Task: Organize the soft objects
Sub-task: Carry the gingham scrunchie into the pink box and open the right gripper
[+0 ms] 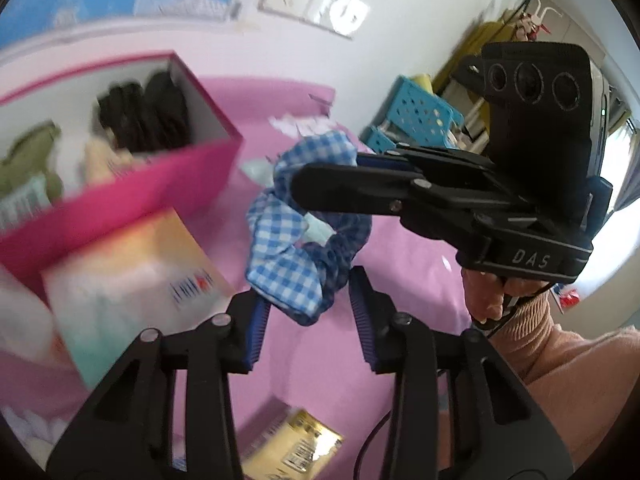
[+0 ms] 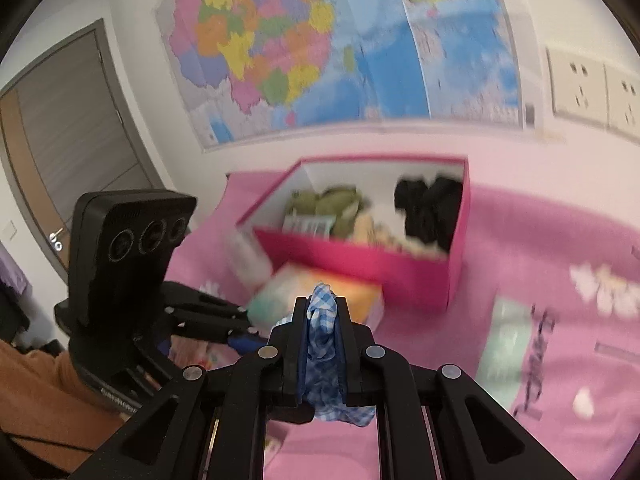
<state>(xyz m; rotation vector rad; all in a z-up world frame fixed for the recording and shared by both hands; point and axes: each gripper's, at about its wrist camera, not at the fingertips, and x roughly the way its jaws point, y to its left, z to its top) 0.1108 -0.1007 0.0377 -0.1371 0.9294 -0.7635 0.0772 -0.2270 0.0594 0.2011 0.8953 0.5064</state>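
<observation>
A blue-and-white checked scrunchie (image 1: 296, 236) hangs in the air, pinched in my right gripper (image 1: 298, 184), which comes in from the right of the left wrist view. In the right wrist view the same scrunchie (image 2: 322, 332) is squeezed between my shut right gripper (image 2: 322, 308). My left gripper (image 1: 310, 300) is open just below the hanging scrunchie, its blue pads on either side and empty. A pink box (image 1: 132, 196) at the left holds a black soft item (image 1: 148, 116), a green one (image 1: 28, 160) and a cream one; it also shows in the right wrist view (image 2: 360, 256).
A pale cardboard box (image 1: 132, 280) lies in front of the pink box on the pink bedspread (image 1: 400, 280). A gold-labelled packet (image 1: 296, 448) lies near the bottom. Blue perforated baskets (image 1: 416, 108) stand by the wall. Maps (image 2: 320, 48) and sockets (image 2: 576, 84) are on the wall.
</observation>
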